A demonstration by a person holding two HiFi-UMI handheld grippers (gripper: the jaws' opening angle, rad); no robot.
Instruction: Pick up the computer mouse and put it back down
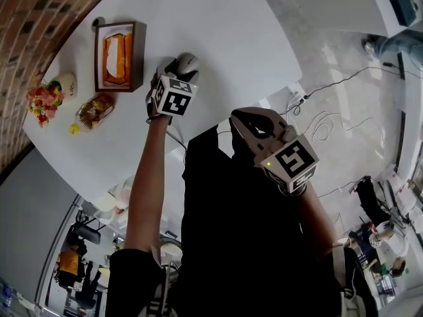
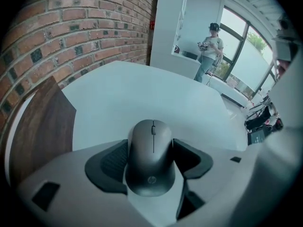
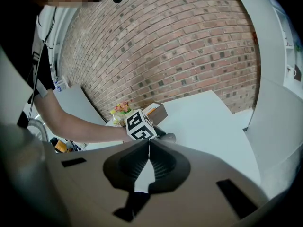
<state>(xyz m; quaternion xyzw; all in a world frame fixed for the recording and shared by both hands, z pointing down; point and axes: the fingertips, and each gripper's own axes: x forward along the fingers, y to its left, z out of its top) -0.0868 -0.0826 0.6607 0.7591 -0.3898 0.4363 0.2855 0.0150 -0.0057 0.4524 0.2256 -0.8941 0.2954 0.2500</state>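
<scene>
Left gripper [image 1: 176, 69] clamps mouse [image 2: 151, 156]; right gripper [image 3: 146, 159] closed.

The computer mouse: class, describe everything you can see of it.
The computer mouse is dark grey, smooth matte plastic by its look, with a scroll wheel between two buttons and a small round logo near its rear. It lies flat on the white table, between the left gripper's ribbed pads, which appear to touch both its sides.

Matt plastic mouse [image 2: 151, 160], smooth table [image 2: 142, 91], perhaps laminate
</scene>
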